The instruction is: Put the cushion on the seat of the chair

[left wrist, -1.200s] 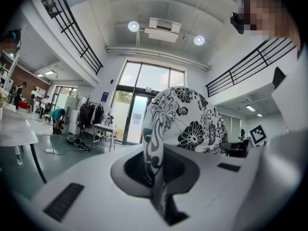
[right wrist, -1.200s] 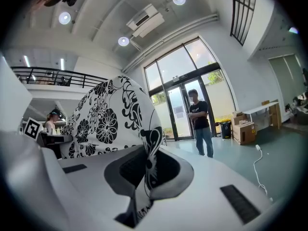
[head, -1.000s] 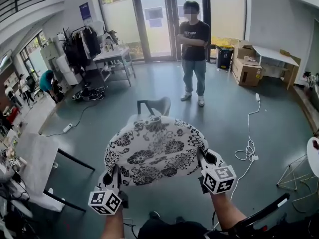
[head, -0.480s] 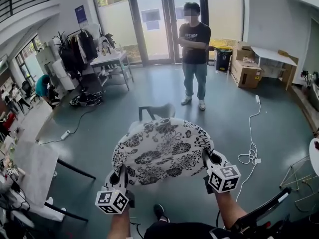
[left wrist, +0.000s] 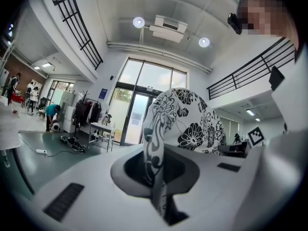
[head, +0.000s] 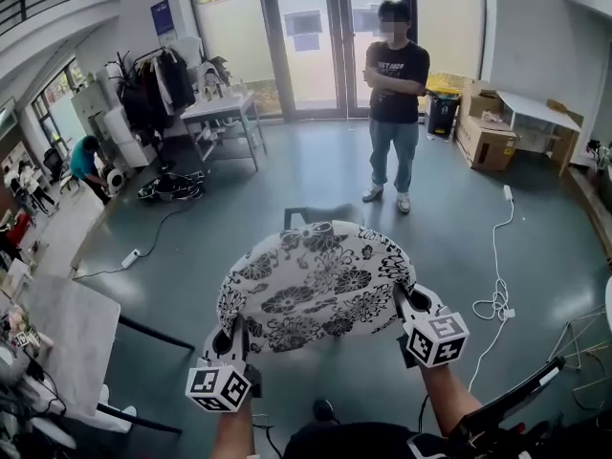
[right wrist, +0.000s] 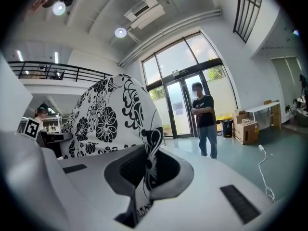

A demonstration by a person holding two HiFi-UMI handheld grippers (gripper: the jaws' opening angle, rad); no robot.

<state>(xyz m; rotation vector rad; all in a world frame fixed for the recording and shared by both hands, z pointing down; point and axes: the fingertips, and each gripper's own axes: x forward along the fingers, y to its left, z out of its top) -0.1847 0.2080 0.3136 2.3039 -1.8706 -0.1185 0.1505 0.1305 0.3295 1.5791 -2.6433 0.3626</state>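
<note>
A round white cushion (head: 316, 280) with black flowers hangs level between my two grippers in the head view. My left gripper (head: 229, 336) is shut on its near left edge, where the fabric (left wrist: 156, 148) is pinched between the jaws. My right gripper (head: 406, 299) is shut on its right edge, the cloth (right wrist: 149, 158) folded between the jaws. Just beyond the cushion's far edge the grey chair (head: 320, 215) shows only its back and part of its frame. The seat is hidden under the cushion.
A person (head: 394, 94) stands with folded arms past the chair, before the glass doors. A white cable (head: 497, 285) lies on the floor at right. A white table (head: 67, 333) is at left, cardboard boxes (head: 490, 140) at far right, a clothes rack (head: 158, 84) and small table (head: 222, 113) at back left.
Both grippers have carried the cushion forward across the room toward the chair. The chair's back is now more covered by the cushion's far edge. Both grips are unchanged.
</note>
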